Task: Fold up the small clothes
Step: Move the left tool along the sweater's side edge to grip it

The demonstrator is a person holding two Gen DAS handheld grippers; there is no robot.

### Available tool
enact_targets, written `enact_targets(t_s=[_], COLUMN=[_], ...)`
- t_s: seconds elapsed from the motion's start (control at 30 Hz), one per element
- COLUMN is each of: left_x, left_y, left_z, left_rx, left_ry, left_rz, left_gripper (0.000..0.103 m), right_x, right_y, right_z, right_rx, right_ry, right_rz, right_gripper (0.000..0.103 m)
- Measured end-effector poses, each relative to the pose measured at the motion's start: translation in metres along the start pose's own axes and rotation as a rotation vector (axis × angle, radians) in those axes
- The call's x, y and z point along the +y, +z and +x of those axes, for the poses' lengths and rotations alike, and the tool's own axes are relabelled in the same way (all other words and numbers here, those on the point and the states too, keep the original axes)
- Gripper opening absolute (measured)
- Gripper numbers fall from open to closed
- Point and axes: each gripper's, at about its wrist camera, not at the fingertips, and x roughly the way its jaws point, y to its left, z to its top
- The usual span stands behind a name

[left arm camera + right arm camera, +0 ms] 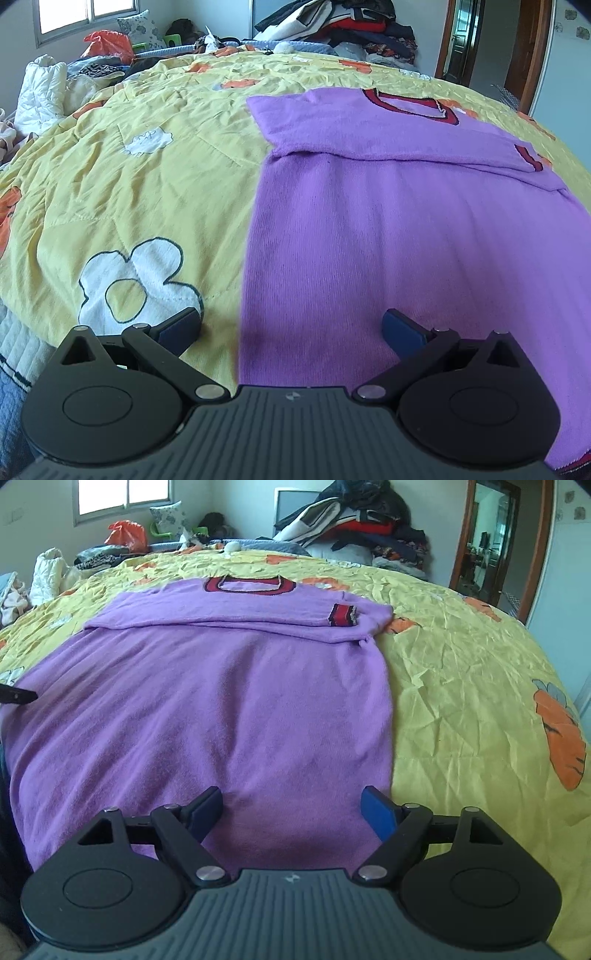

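A purple sweater [207,709] with a red-and-black collar [249,585] lies flat on the yellow bedspread [461,686]. Its sleeves are folded across the chest, one striped cuff [342,616] showing near the right side. In the left wrist view the sweater [406,240] fills the right half. My left gripper [291,328] stands open over the sweater's left edge near the hem, nothing between its fingers. My right gripper [291,806] stands open above the hem near the sweater's right edge, also holding nothing. A dark tip of the left gripper shows at the far left of the right wrist view.
A heap of clothes [354,528] is piled at the far side of the bed. A white quilted bundle [40,92] and an orange bag [109,42] lie at the far left. A doorway [487,546] opens at the right.
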Motion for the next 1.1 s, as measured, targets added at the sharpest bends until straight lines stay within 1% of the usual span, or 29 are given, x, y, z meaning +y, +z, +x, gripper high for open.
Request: enact_targets(t_s=[0.1, 0.17, 0.23, 0.27, 0.33, 0.43, 0.5, 0.53, 0.6, 0.67, 0.7, 0.77, 0.8, 0.87, 0.9, 0.93, 0.97, 1.07, 1.1], left_x=[0.002, 0.006, 0.011, 0.013, 0.024, 0.046, 0.055, 0.057, 0.053, 0.049, 0.048, 0.052, 0.055, 0.059, 0.060, 0.060, 0.060, 0.056, 0.056], left_y=[-0.004, -0.009, -0.017, -0.021, -0.029, -0.038, -0.044, -0.047, -0.050, -0.049, -0.047, -0.044, -0.041, -0.035, -0.030, -0.025, -0.018, 0.003, 0.009], left_z=[-0.004, -0.008, -0.012, -0.013, -0.013, -0.006, -0.005, -0.006, -0.013, -0.016, -0.017, -0.019, -0.022, -0.036, -0.045, -0.049, -0.048, -0.015, 0.001], left_rx=[-0.004, -0.020, -0.047, -0.053, -0.055, -0.038, -0.062, -0.084, -0.139, -0.169, -0.169, -0.172, -0.189, -0.238, -0.265, -0.281, -0.277, -0.183, -0.138], left_ry=[-0.010, -0.029, -0.045, -0.054, -0.101, -0.201, -0.251, -0.261, -0.266, -0.269, -0.266, -0.287, -0.285, -0.246, -0.252, -0.278, -0.303, -0.336, -0.339], left_rz=[0.001, -0.002, 0.002, 0.004, -0.046, -0.162, -0.213, -0.212, -0.154, -0.104, -0.097, -0.115, -0.122, -0.126, -0.114, -0.104, -0.098, -0.094, -0.110], left_gripper=[0.103, 0.103, 0.103, 0.103, 0.103, 0.103, 0.102, 0.101, 0.101, 0.100, 0.100, 0.101, 0.099, 0.098, 0.100, 0.102, 0.103, 0.102, 0.099], right_x=[-0.006, -0.011, -0.014, -0.016, -0.024, -0.031, -0.034, -0.035, -0.034, -0.036, -0.038, -0.046, -0.051, -0.063, -0.068, -0.072, -0.076, -0.087, -0.091], right_y=[-0.004, -0.007, -0.010, -0.011, -0.014, -0.018, -0.019, -0.018, -0.015, -0.011, -0.009, -0.003, 0.001, 0.007, 0.011, 0.014, 0.016, 0.024, 0.027], right_z=[-0.006, -0.010, -0.013, -0.014, -0.014, -0.015, -0.013, -0.012, -0.011, -0.007, -0.004, 0.001, 0.003, 0.006, 0.008, 0.009, 0.010, 0.022, 0.027], right_rx=[0.017, 0.020, 0.023, 0.020, 0.018, 0.003, -0.013, -0.016, -0.036, -0.044, -0.048, -0.058, -0.068, -0.081, -0.084, -0.089, -0.092, -0.091, -0.092], right_ry=[0.029, 0.047, 0.009, 0.004, 0.010, 0.012, 0.008, 0.013, -0.002, 0.009, 0.015, 0.023, 0.029, 0.028, 0.033, 0.042, 0.050, 0.087, 0.101], right_rz=[-0.009, -0.013, -0.036, -0.032, 0.000, 0.013, 0.024, 0.032, 0.028, 0.028, 0.042, 0.075, 0.096, 0.139, 0.151, 0.164, 0.175, 0.209, 0.225], right_gripper=[0.089, 0.090, 0.096, 0.098, 0.098, 0.098, 0.099, 0.099, 0.099, 0.099, 0.099, 0.099, 0.099, 0.099, 0.099, 0.099, 0.099, 0.098, 0.098])
